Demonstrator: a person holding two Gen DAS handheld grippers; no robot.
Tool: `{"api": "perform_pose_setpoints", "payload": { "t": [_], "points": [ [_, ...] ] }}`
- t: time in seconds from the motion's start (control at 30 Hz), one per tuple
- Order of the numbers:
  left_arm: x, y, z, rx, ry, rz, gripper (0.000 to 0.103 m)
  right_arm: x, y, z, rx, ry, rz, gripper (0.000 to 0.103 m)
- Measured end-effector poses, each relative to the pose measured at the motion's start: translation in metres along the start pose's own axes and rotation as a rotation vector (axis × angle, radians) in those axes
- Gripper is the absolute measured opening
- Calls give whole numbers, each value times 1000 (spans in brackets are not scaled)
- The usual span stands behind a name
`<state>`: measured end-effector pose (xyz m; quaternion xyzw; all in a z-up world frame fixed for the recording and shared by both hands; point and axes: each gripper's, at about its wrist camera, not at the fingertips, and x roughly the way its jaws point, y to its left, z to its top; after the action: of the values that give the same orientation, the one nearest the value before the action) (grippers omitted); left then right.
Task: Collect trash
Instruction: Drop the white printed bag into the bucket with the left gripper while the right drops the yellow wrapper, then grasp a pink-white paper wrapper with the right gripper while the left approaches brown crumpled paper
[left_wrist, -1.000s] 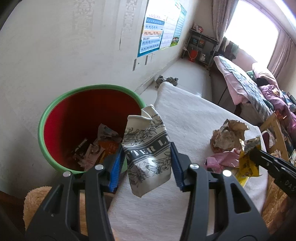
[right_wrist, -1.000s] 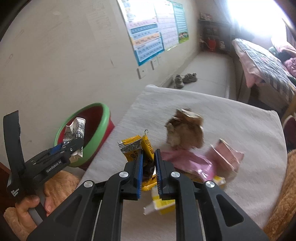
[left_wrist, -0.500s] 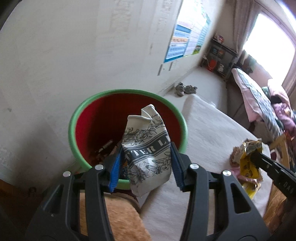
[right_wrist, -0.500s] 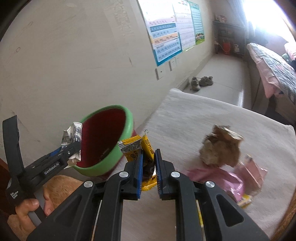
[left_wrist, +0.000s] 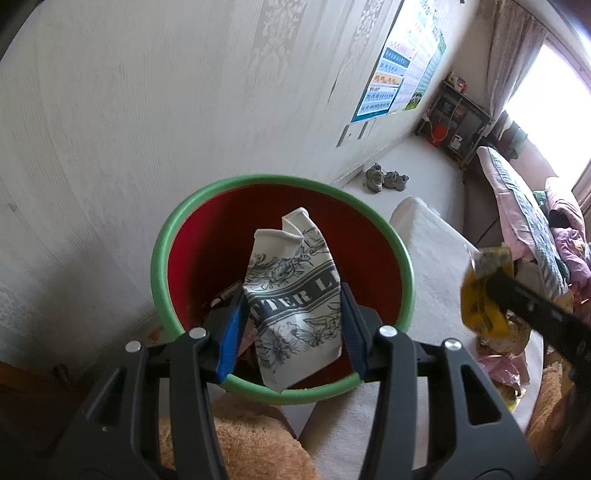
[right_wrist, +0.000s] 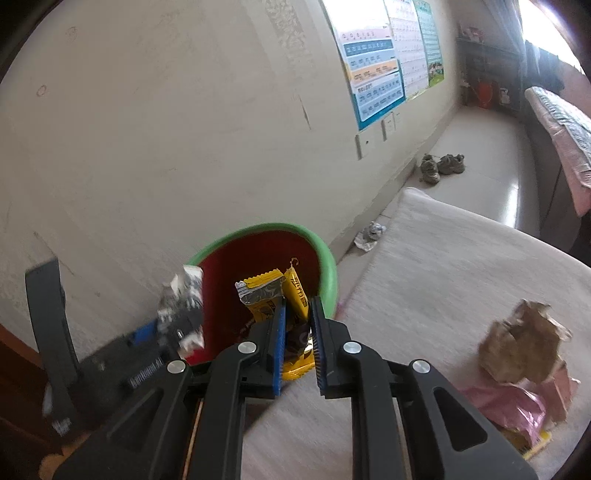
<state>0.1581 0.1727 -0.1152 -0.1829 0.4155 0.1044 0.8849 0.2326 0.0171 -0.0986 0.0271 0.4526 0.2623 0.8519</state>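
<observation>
My left gripper (left_wrist: 291, 314) is shut on a white paper cup with black floral print (left_wrist: 295, 295) and holds it over the red bin with a green rim (left_wrist: 173, 236). My right gripper (right_wrist: 297, 317) is shut on yellow snack wrappers (right_wrist: 266, 295) near the rim of the bin (right_wrist: 328, 266). The right gripper with its wrappers (left_wrist: 484, 295) shows at the right of the left wrist view. The left gripper and its cup (right_wrist: 184, 295) show blurred at the left of the right wrist view. Some trash lies in the bin's bottom.
A crumpled brown paper bag (right_wrist: 521, 347) and a pink wrapper (right_wrist: 509, 402) lie on the white-covered table (right_wrist: 443, 258). A crumpled wrapper (right_wrist: 369, 234) and a pair of shoes (right_wrist: 441, 166) lie on the floor by the wall. A bed (left_wrist: 517, 195) stands far right.
Both grippers have moved left from the table toward the bin. The cup now hangs over the bin's opening and the yellow wrappers have reached its rim.
</observation>
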Motion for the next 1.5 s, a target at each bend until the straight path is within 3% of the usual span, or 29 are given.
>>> {"api": "perform_pose_setpoints", "payload": {
  "t": [0.37, 0.53, 0.6, 0.93, 1.1, 1.23, 1.4, 1.5],
  "points": [
    [5, 12, -2, -58, 33, -6, 46, 32, 10, 13, 20, 30, 32, 16],
    [11, 17, -4, -87, 56, 5, 54, 34, 9, 12, 41, 21, 42, 27],
    [12, 15, -4, -75, 55, 9, 64, 34, 7, 11, 52, 20, 46, 35],
    [13, 17, -3, -90, 59, 8, 64, -7, -17, -3, 71, -16, 17, 42],
    [12, 13, -3, -81, 60, 20, 67, -55, -63, -25, 98, -75, -93, 55],
    [11, 8, -4, -59, 55, 24, 69, -85, -124, -47, 154, -85, -264, 58],
    [0, -8, -7, 14, 5, 39, 70, -96, -195, -72, 245, -7, -420, 62],
    [-4, -27, -13, 105, -5, 31, 74, -81, -222, -87, 259, 80, -439, 67]
  ]
}}
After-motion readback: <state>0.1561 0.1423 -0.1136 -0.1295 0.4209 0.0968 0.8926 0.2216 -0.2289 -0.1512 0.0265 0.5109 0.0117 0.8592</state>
